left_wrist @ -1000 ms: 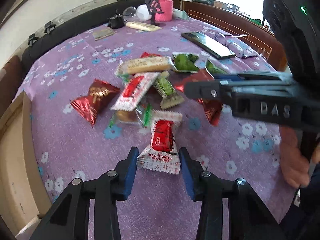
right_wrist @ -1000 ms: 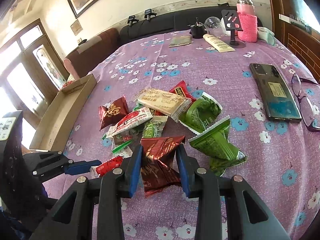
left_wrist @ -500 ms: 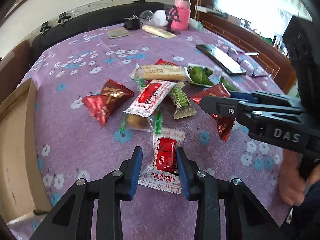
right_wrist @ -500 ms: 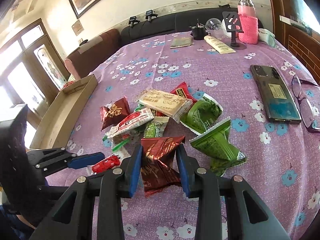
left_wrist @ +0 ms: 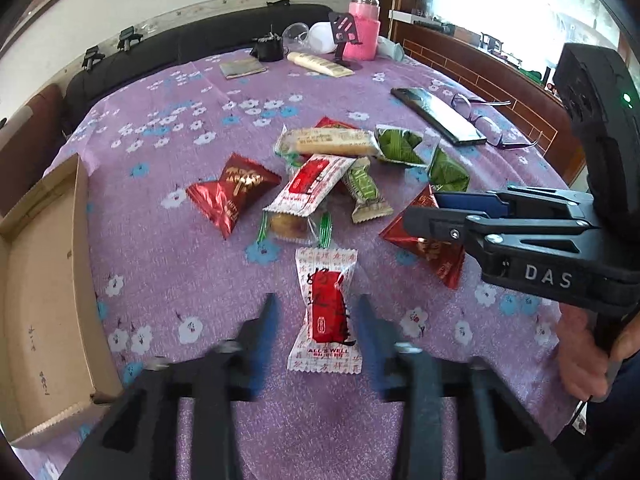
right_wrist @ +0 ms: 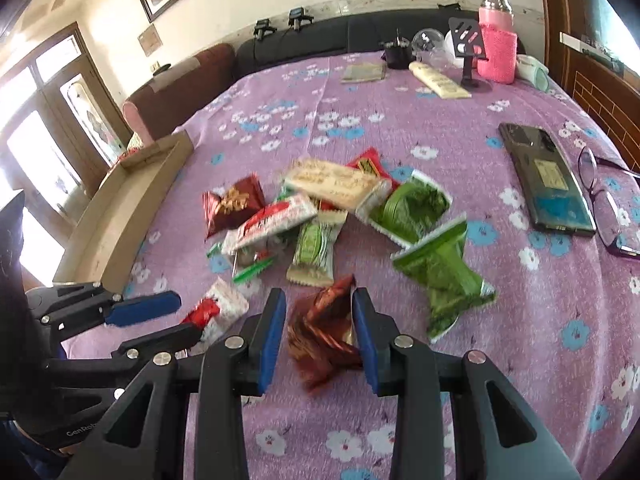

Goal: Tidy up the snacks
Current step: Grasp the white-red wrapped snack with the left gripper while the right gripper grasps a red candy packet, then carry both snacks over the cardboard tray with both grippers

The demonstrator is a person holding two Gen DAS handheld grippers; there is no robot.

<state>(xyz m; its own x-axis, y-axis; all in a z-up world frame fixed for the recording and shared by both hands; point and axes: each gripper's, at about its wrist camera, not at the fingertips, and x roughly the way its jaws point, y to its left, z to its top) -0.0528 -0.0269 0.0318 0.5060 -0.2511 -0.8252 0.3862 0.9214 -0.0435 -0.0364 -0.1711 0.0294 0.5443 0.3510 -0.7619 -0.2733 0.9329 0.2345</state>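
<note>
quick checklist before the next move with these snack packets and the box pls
1. Right tool shut on the dark red packet: ok.
2. Left tool gripping the red and white packet: not ok, its jaws have just opened and the packet lies loose between them.
3. Cardboard box has free space: ok, the part in view is bare.
4. Phone and glasses apart from the pile: ok.
5. Right grip firm enough to lift: cannot tell.

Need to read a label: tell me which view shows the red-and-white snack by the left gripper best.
The left wrist view: the red-and-white snack lies flat, whole, print readable, between the open left gripper. In the right wrist view it is small, blurred and partly hidden.
</note>
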